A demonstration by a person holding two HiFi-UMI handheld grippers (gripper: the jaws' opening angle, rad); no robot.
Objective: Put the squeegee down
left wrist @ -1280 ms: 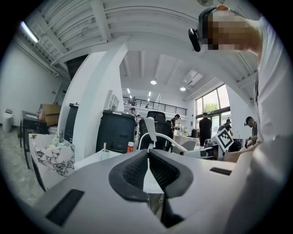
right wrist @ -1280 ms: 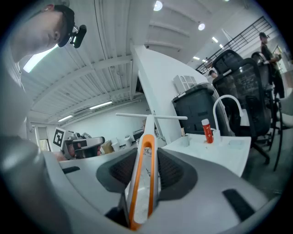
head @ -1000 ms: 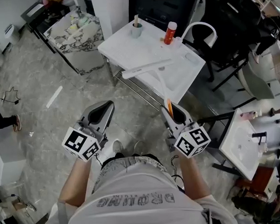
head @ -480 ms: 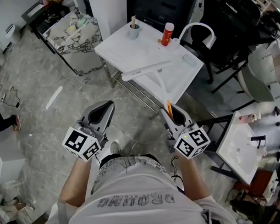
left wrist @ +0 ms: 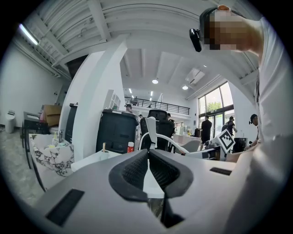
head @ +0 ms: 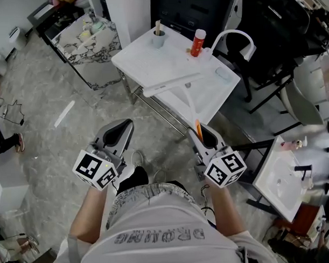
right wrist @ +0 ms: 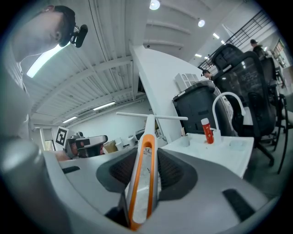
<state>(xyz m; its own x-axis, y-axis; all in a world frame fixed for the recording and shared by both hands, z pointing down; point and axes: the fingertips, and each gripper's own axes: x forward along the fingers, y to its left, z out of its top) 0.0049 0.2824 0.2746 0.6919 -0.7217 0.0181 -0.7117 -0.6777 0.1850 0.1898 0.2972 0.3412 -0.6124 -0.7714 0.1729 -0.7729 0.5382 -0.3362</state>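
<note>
My right gripper (head: 200, 133) is shut on the orange-and-white handle of the squeegee (head: 190, 100). The handle runs forward and its long white blade (head: 171, 83) hangs crosswise over the near part of the white table (head: 145, 56). In the right gripper view the squeegee (right wrist: 144, 164) stands between the pads of my right gripper (right wrist: 146, 154), with the blade showing as a thin bar ahead. My left gripper (head: 121, 131) is held level over the floor at the left. In the left gripper view the left gripper (left wrist: 148, 154) is shut with nothing in it.
On the table stand a cup with a stick (head: 159, 35), a red bottle (head: 197, 41) and a small dish (head: 223, 73). A chair with white arms (head: 242, 42) stands behind it. A marble side table (head: 88, 36) is at the far left and a white basin (head: 276, 175) at the right.
The scene has slid slightly in the head view as the person shifts. Both grippers keep their pose and the squeegee stays gripped.
</note>
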